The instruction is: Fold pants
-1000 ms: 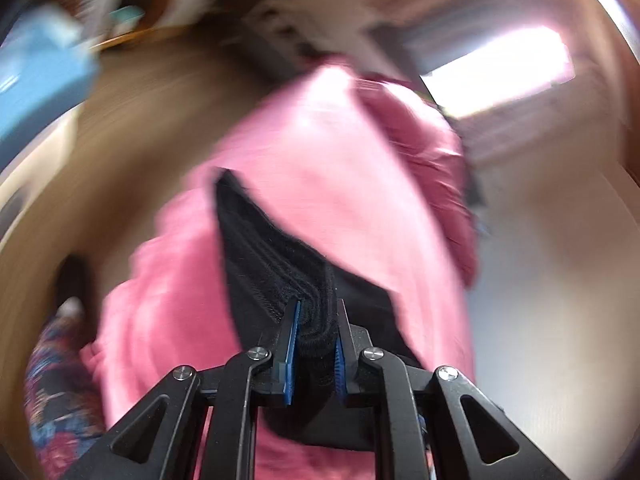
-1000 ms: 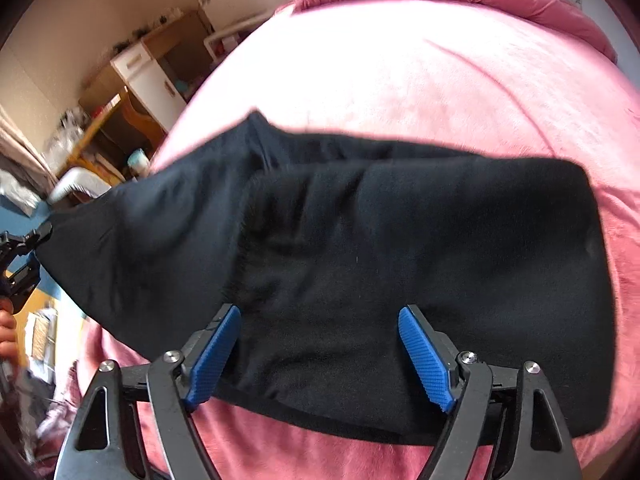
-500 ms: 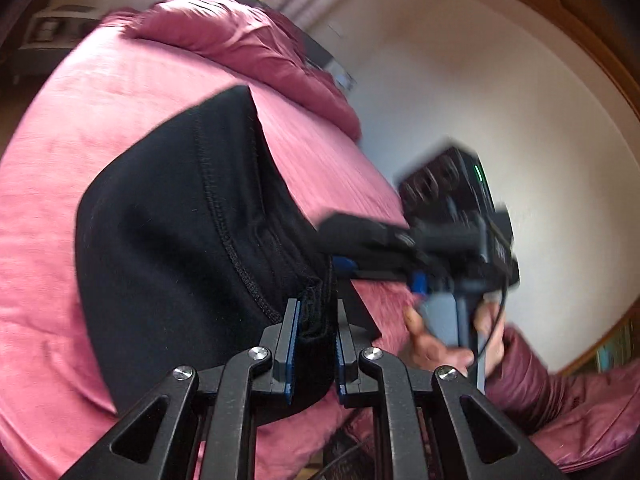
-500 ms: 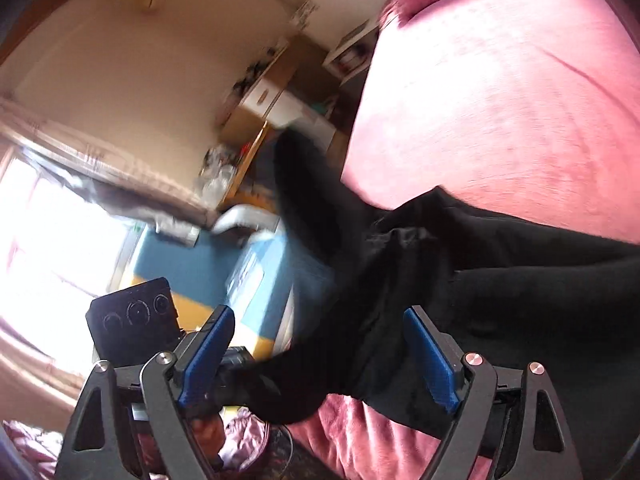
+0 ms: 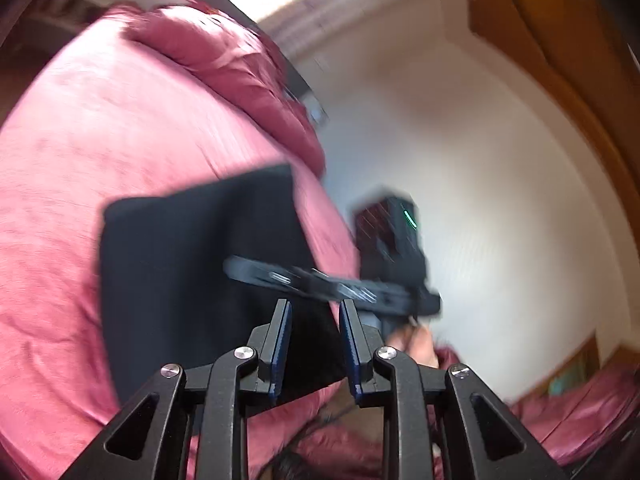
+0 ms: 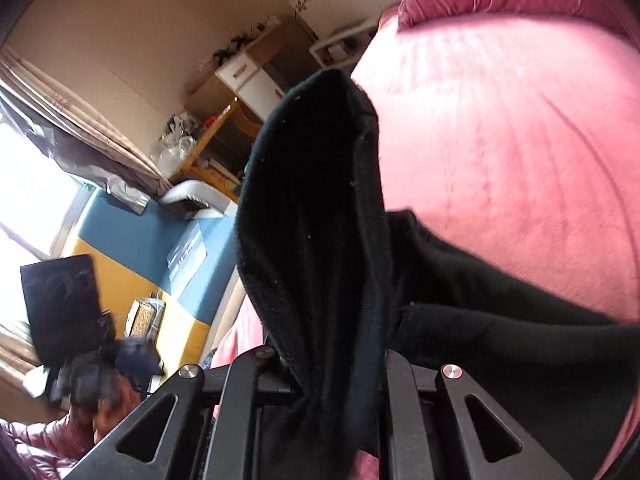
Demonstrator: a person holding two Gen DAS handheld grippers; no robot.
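Observation:
Black pants (image 5: pixel 192 264) lie folded on the pink bed (image 5: pixel 100 120). My left gripper (image 5: pixel 314 304) hovers over their near edge; its jaws are opening and nothing is between its pads. In the left wrist view my right gripper (image 5: pixel 332 284) crosses in front, blurred, held by a hand (image 5: pixel 416 340). In the right wrist view my right gripper (image 6: pixel 328 356) is closing on a thick fold of the pants (image 6: pixel 320 220), which stands up out of the jaws and hides the pads. The rest of the cloth trails right across the bed (image 6: pixel 500 140). My left gripper (image 6: pixel 96 376) shows blurred at lower left.
A bunched pink duvet (image 5: pixel 224 64) lies at the head of the bed, with a white wall (image 5: pixel 500 200) beyond it. Past the bed's far side are a desk with white drawers (image 6: pixel 248 76), a blue and yellow floor mat (image 6: pixel 132 248) and a bright window (image 6: pixel 24 184).
My left gripper has let go of the pants' edge and its jaws have parted. My right gripper, wide open before, has closed on the raised fold of cloth.

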